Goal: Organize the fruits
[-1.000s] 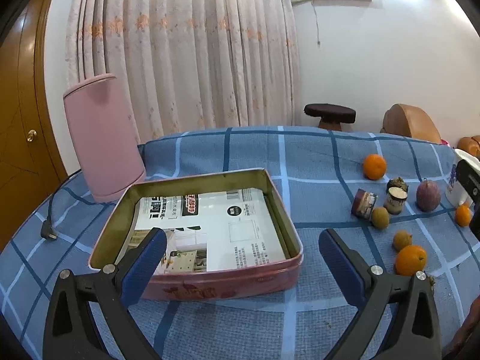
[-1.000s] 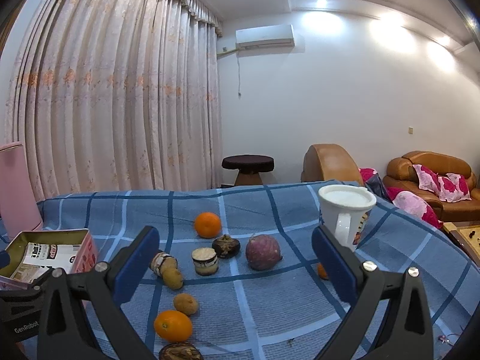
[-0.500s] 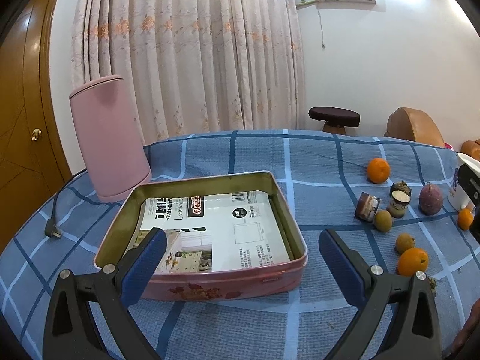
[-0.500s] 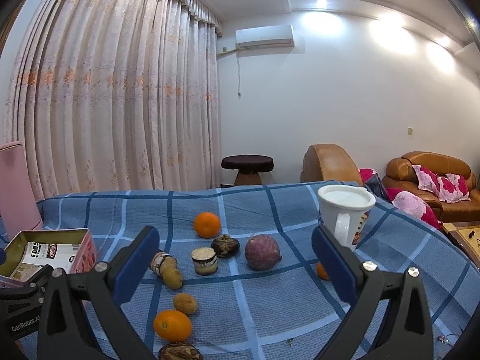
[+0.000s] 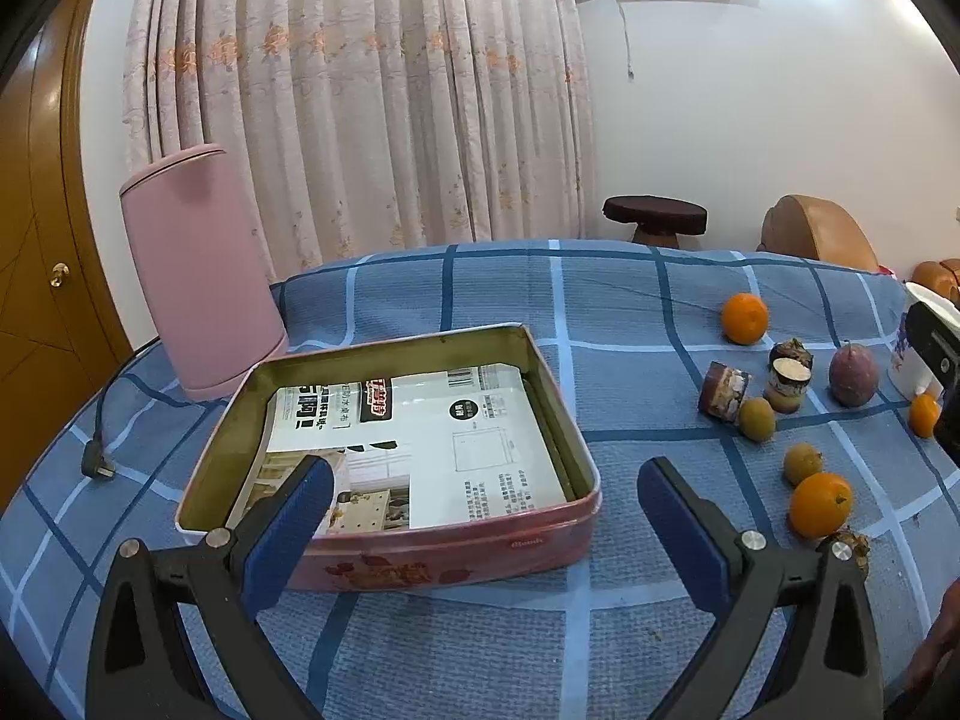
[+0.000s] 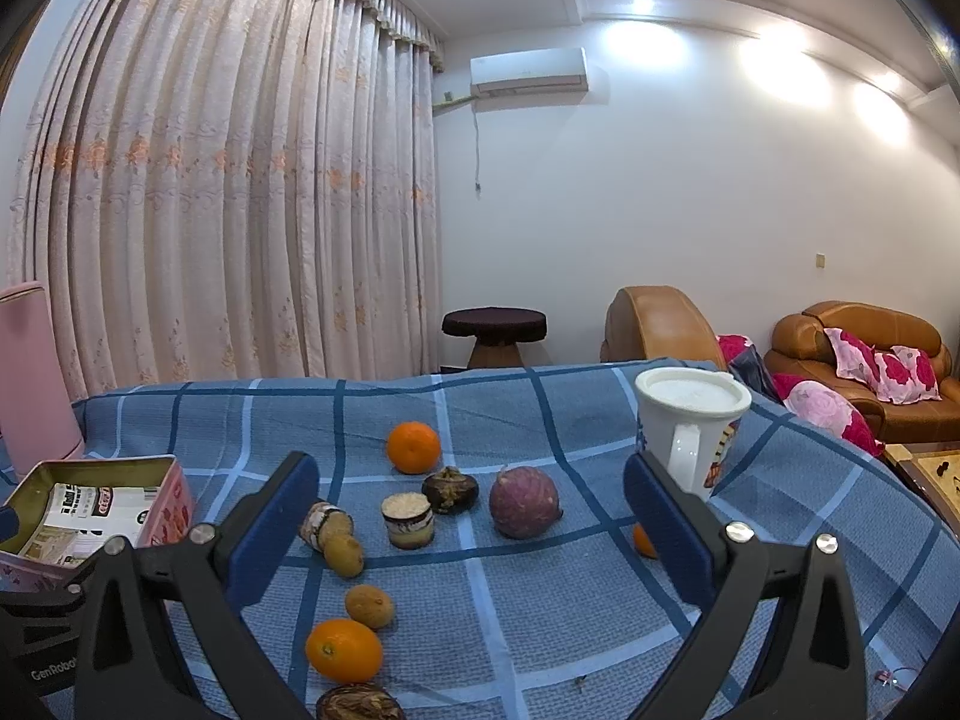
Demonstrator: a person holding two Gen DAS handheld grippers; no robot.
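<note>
A pink tin tray (image 5: 420, 558) lined with printed paper sits on the blue checked cloth; it also shows at the left of the right wrist view (image 6: 174, 492). My left gripper (image 5: 486, 531) is open and empty, hovering over the tray's near wall. Fruits lie to its right: an orange (image 5: 744, 318), a purple fruit (image 5: 853, 375), cut pieces (image 5: 787, 385), a near orange (image 5: 819, 505). My right gripper (image 6: 471, 525) is open and empty above the fruits: far orange (image 6: 413, 447), purple fruit (image 6: 524, 502), near orange (image 6: 343, 650).
A pink cylinder (image 5: 201, 276) stands behind the tray with a black plug (image 5: 96, 465) on the cloth. A white mug (image 6: 690, 426) stands at the right, a small orange (image 6: 643, 540) beside it. A stool (image 6: 495, 333) and sofas (image 6: 864, 354) are beyond the table.
The left gripper has tilted up and drawn back slightly, so the tray sits a little lower in view. The right gripper has barely moved. Both stay open.
</note>
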